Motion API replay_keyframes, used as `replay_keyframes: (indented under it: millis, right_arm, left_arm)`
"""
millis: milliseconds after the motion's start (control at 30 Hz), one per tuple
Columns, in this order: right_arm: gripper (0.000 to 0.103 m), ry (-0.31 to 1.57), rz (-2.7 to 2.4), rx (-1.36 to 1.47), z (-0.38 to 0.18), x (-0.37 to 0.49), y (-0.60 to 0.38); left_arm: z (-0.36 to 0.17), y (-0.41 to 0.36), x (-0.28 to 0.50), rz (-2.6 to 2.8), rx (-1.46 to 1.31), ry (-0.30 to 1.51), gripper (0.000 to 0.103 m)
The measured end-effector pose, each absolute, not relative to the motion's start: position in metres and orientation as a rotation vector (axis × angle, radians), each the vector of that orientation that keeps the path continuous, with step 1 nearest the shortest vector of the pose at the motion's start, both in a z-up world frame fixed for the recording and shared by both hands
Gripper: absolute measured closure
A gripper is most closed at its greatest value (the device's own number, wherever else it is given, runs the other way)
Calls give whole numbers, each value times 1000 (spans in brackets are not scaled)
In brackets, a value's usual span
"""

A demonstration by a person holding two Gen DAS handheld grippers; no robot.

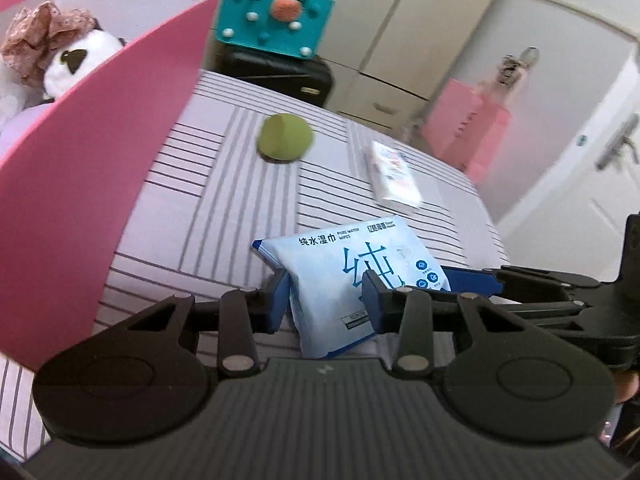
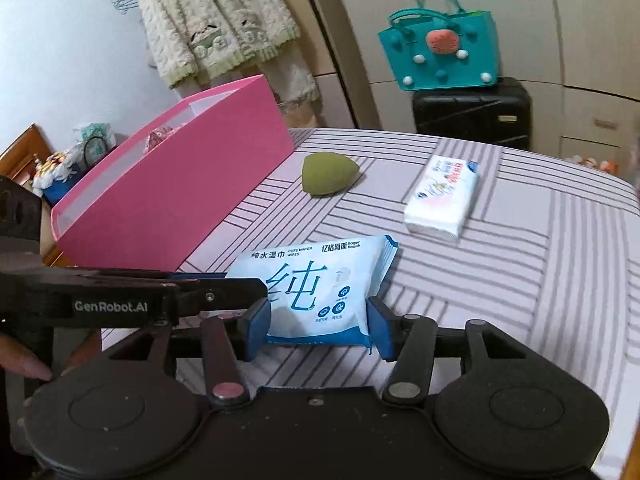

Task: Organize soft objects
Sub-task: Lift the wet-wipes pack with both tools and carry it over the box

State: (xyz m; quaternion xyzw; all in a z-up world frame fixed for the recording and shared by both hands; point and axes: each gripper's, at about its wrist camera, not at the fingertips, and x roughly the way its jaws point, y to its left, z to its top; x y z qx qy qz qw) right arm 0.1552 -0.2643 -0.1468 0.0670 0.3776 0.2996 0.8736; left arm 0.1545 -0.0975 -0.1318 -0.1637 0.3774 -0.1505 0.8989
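Wipes pack (image 2: 316,292) between both claws; plush panda (image 1: 76,64) inside pink box (image 1: 120,152).

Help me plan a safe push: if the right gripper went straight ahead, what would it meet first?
The right gripper already has the blue wipes pack between its jaws; beyond that, probably bare striped bedcover, though depth is unclear.

1. The wet wipes pack (image 2: 316,288) lies nearest on the bed (image 2: 540,280).
2. Behind it sits the sponge (image 2: 328,178), with the storage box (image 2: 176,196) to the left.
3. The tissue pack (image 2: 442,196) lies right of the sponge.
4. A plush panda (image 1: 80,64) lies in the box.
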Motion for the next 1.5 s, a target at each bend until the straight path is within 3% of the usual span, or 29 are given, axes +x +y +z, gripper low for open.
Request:
replay_keyframes:
  millis: [333, 800, 1133, 1500]
  right_arm:
    - [38, 749, 541, 71, -110, 106, -252]
    - [38, 659, 581, -1, -51, 50, -217]
    - [57, 627, 646, -46, -19, 45, -174]
    - [57, 609, 742, -5, -11, 84, -109]
  left_arm:
    - [-102, -84, 117, -421, -292, 702, 65]
    - [-54, -31, 73, -509, -275, 649, 65]
    - [-25, 23, 56, -440, -262, 543, 65]
    - [-8, 86, 77, -290, -282, 468, 65]
